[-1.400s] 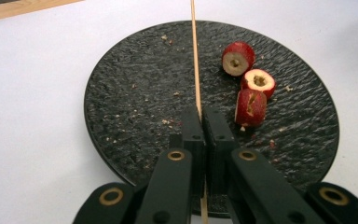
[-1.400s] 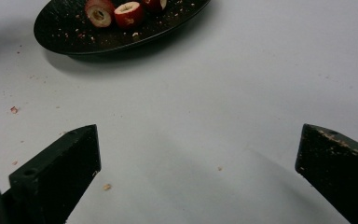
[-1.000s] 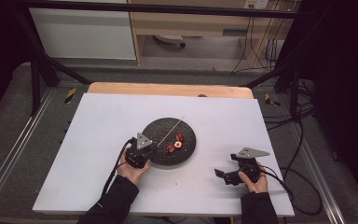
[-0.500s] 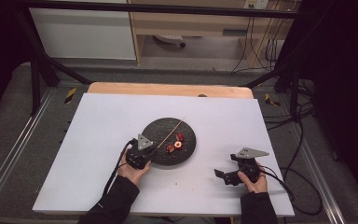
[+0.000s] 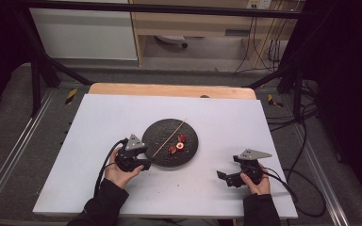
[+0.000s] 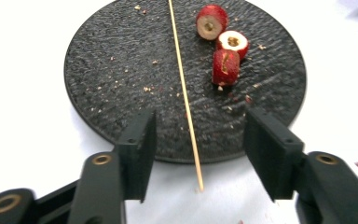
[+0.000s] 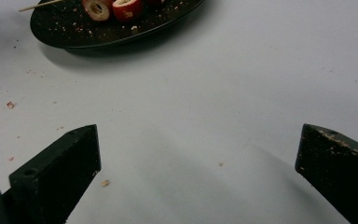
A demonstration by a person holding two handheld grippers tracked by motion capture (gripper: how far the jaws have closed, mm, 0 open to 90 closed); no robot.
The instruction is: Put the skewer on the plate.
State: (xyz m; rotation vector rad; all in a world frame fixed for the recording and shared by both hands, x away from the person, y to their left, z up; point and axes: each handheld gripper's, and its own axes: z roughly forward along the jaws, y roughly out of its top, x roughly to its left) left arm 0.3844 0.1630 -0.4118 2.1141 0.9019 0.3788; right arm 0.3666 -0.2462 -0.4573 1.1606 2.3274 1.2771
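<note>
Left tongs newly apart, off white table.

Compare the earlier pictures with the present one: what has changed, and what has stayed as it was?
The left tongs have just been opening and have drawn back a little from the black plate. The wooden skewer lies loose between the jaws, its near end off the plate's edge. The three red fruit pieces on the plate and the right tongs, open above the white table, stayed put.
</note>
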